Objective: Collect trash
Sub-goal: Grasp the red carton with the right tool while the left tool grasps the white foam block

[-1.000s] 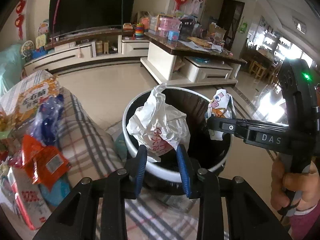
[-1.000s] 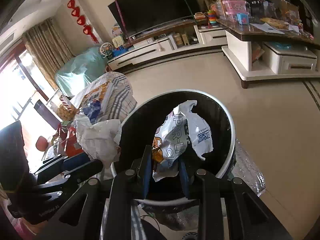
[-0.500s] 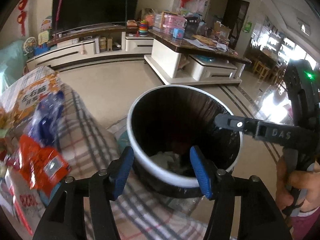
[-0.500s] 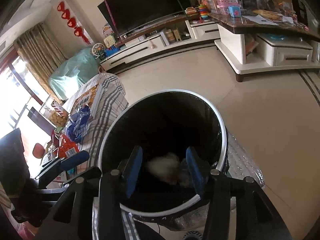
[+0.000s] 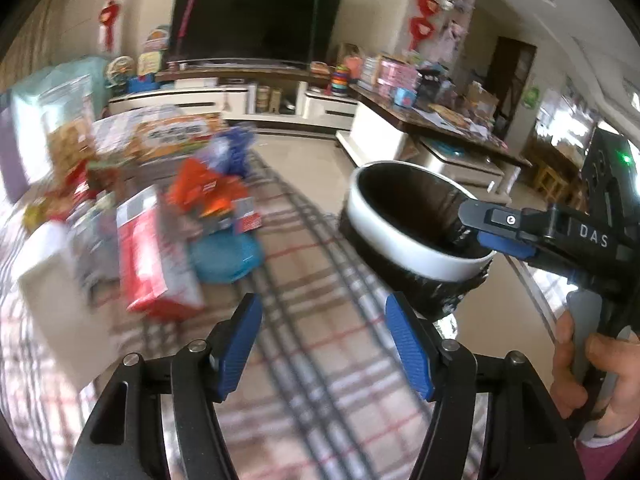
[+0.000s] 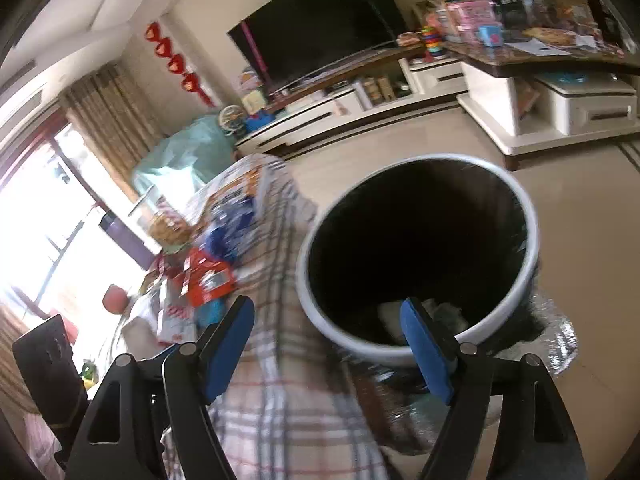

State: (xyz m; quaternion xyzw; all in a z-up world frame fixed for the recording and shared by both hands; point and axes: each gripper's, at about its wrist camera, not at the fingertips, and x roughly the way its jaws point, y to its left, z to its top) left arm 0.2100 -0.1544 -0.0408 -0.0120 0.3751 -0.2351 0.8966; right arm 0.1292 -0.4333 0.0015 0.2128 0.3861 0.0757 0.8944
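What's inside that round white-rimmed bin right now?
In the right wrist view, the bin has a black liner, and pale crumpled trash lies at its bottom. The right tongs cover part of it; the rest is too dark to tell.

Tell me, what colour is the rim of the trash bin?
White. The trash bin's rim shows best in the right wrist view, around a black liner.

A big dark television [image 5: 256,20] is sitting at twelve o'clock above a long white media console [image 5: 224,100]. Red paper decorations [image 6: 176,60] are hanging along the wall at ten o'clock, with tan curtains [image 6: 108,120] beside them. At two o'clock, a cluttered dark-topped coffee table [image 5: 432,124] is standing on the tiled floor [image 6: 580,220], boxes and toys piling on it.
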